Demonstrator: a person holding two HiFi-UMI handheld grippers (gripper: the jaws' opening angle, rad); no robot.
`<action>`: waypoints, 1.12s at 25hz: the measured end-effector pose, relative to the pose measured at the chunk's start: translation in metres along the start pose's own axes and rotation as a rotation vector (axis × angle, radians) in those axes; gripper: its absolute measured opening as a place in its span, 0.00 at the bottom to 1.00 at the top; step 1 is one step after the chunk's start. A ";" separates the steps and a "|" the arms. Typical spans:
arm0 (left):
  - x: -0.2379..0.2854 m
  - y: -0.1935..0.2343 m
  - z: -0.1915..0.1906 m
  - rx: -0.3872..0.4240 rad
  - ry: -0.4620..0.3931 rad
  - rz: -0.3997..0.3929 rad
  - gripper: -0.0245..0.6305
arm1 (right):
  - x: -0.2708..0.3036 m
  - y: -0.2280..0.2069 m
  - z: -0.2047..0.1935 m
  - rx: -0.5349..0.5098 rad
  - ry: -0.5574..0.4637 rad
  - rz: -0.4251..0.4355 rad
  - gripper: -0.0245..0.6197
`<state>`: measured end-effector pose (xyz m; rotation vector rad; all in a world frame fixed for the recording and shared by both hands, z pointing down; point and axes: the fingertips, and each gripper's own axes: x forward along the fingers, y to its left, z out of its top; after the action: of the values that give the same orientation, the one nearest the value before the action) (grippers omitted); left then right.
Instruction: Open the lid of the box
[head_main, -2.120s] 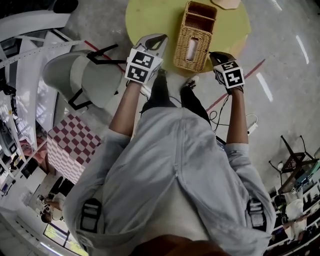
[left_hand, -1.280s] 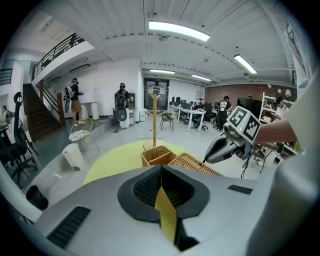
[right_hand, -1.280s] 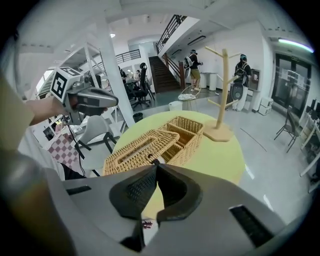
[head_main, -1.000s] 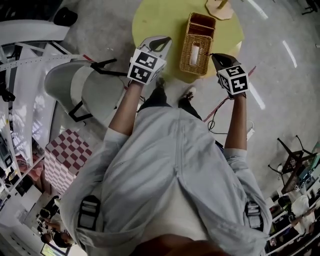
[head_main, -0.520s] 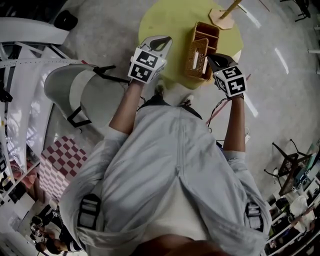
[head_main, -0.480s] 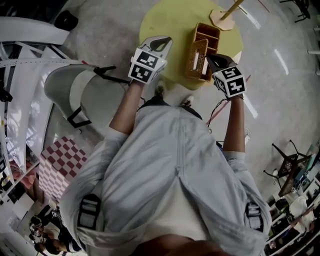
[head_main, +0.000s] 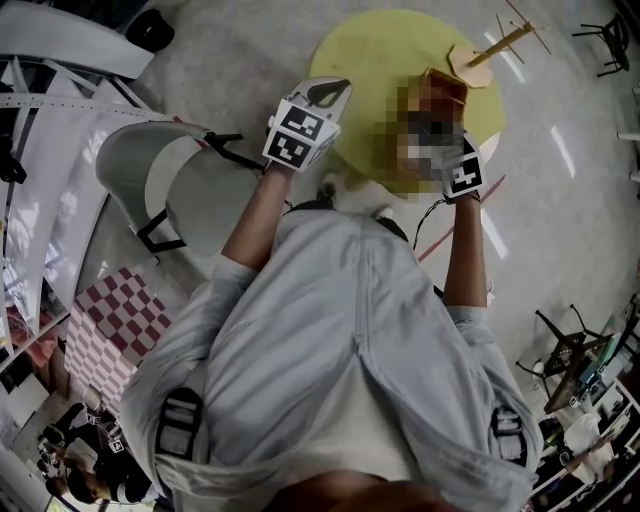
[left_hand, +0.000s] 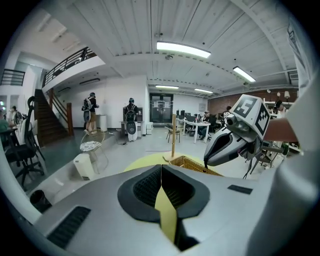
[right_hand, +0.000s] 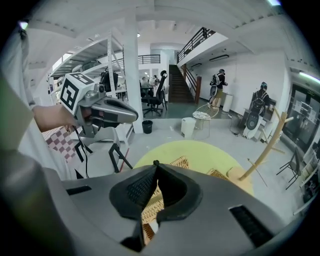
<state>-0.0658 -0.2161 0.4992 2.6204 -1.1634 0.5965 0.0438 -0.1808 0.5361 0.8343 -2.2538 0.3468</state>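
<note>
A woven wicker box (left_hand: 192, 163) stands on the round yellow table (head_main: 365, 60). In the head view a mosaic patch covers most of the box. My right gripper (right_hand: 155, 164) is over the box's near side, shut on the edge of the wicker lid (right_hand: 175, 162), which is lifted and tilted. The wicker body (right_hand: 150, 212) shows below the jaws. From the left gripper view, the right gripper (left_hand: 206, 164) has its tip down at the box rim. My left gripper (left_hand: 161, 170) hovers at the table's left edge (head_main: 335, 92), shut with nothing in it, apart from the box.
A wooden stand with a slanted pole (head_main: 482, 52) sits at the table's far edge behind the box. A grey chair (head_main: 170, 180) stands left of the table, by my left arm. A red line (head_main: 465, 215) crosses the concrete floor.
The lid lay flat on the box two seconds ago; the right gripper closed on its near edge and tipped it up. The left gripper has stayed at the table's left edge.
</note>
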 end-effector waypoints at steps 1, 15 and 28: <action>-0.002 0.005 -0.003 -0.001 0.002 0.003 0.08 | 0.006 0.004 0.002 -0.003 0.004 0.005 0.08; -0.017 0.059 -0.056 -0.037 0.083 0.013 0.08 | 0.101 0.031 -0.011 0.137 0.095 0.061 0.08; -0.008 0.069 -0.076 -0.066 0.124 0.033 0.08 | 0.164 0.033 -0.056 0.121 0.233 0.111 0.08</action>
<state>-0.1435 -0.2304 0.5653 2.4748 -1.1702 0.7039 -0.0383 -0.2065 0.6901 0.6915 -2.0808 0.6061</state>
